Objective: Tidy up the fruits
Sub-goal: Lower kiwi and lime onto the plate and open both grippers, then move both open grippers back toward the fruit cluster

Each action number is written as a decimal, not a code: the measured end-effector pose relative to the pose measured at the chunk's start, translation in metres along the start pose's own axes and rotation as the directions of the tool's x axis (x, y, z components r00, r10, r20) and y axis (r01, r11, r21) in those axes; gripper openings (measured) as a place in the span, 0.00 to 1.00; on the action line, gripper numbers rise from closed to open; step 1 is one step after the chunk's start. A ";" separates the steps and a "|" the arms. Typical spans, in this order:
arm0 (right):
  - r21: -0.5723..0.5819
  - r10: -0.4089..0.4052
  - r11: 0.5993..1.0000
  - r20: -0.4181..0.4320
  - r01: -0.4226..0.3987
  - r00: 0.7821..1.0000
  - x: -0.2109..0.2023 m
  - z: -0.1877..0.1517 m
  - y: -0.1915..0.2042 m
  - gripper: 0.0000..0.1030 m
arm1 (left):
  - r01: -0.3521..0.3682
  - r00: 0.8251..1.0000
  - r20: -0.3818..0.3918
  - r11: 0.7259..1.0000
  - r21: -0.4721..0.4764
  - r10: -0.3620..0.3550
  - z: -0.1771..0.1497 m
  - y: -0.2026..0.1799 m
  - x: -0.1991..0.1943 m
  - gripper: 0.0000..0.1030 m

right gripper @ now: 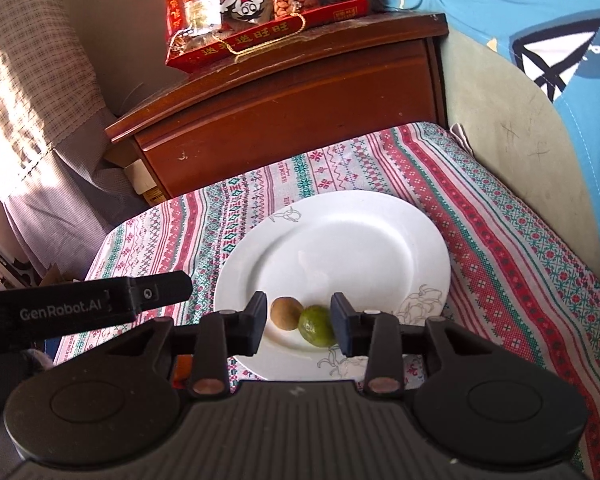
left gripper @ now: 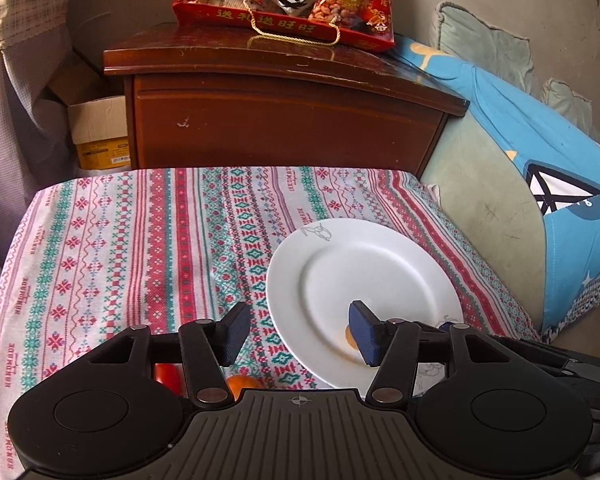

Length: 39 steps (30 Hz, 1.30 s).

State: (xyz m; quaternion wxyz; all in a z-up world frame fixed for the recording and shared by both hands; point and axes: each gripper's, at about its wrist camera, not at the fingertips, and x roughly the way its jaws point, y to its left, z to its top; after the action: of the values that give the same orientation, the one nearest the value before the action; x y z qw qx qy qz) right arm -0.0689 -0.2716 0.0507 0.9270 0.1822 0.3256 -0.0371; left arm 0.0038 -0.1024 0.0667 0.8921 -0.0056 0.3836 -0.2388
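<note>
Fruit status: green lime [right gripper: 317, 326] and brown fruit [right gripper: 286, 311] lie on your white plate [right gripper: 340, 240], between the spread, empty right gripper [right gripper: 299, 322]; left gripper [left gripper: 296, 330] spread, empty; orange fruit [left gripper: 242, 383] and red fruit [left gripper: 168, 376] just beneath it, nearer your left hand.

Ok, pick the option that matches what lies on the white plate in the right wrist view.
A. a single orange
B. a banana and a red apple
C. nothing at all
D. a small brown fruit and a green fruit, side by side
D: the right wrist view shows a small brown fruit beside a green fruit near the front edge of the white plate.
</note>
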 end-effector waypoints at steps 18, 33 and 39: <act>-0.079 0.088 0.992 -0.075 -0.094 0.993 -0.014 -0.039 0.030 0.40 | -0.121 0.992 0.010 0.984 -0.131 0.124 -0.031 0.083 -0.050 0.53; -0.102 0.103 0.988 -0.137 -0.117 0.985 -0.013 -0.067 0.041 0.40 | -0.207 0.978 -0.057 0.972 -0.107 0.202 -0.072 0.116 -0.058 0.53; -0.124 0.093 0.986 -0.155 -0.113 0.984 -0.008 -0.073 0.044 0.40 | -0.215 0.975 -0.077 0.972 -0.093 0.208 -0.083 0.119 -0.057 0.53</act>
State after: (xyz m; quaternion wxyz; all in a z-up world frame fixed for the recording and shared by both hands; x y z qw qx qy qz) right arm -0.1101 -0.2043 0.0166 0.9110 0.1392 0.3854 0.0465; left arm -0.0369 0.0426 0.0241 0.8977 -0.0016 0.4233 -0.1226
